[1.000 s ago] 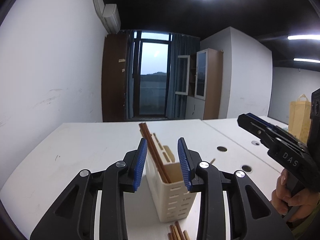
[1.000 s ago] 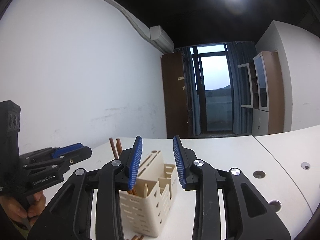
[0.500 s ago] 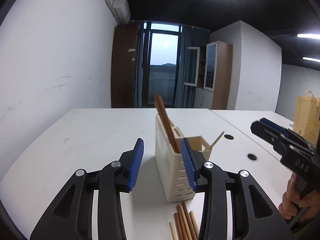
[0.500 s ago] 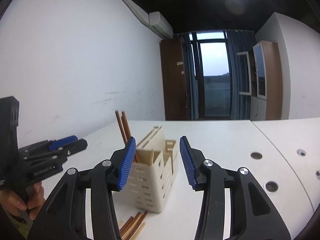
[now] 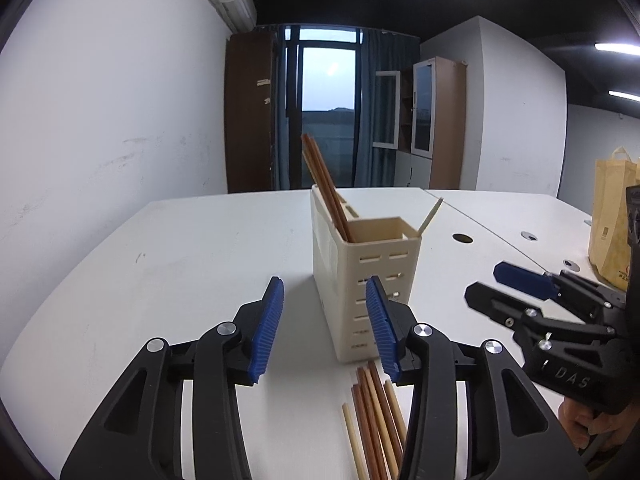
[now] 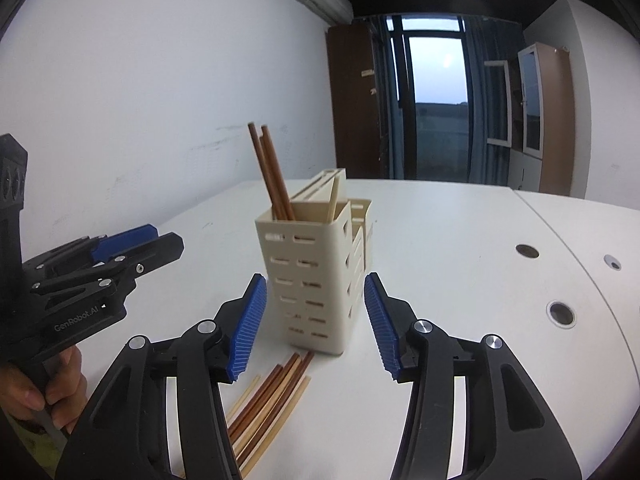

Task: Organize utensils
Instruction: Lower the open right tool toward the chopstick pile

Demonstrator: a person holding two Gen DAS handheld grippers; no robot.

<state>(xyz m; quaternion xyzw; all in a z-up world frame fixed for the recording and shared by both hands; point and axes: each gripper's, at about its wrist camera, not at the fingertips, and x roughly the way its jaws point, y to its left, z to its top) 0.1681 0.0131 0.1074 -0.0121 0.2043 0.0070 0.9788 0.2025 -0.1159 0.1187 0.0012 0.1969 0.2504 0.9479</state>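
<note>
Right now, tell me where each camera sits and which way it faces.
Left wrist: rides the left hand-held gripper, facing the utensil holder; right hand-held gripper at the right edge.
Right wrist: rides the right hand-held gripper, facing the holder; left hand-held gripper at the left edge.
Shared: holder, loose chopsticks, white table.

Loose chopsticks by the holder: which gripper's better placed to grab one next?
Marginal, probably left. The loose chopsticks lie beside the left gripper's right finger; they sit below and left of the right gripper. Both are open and empty.

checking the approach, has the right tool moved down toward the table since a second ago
Yes. The right tool has dropped: the white utensil holder now sits higher between its open, empty jaws, which have just been opening.
</note>
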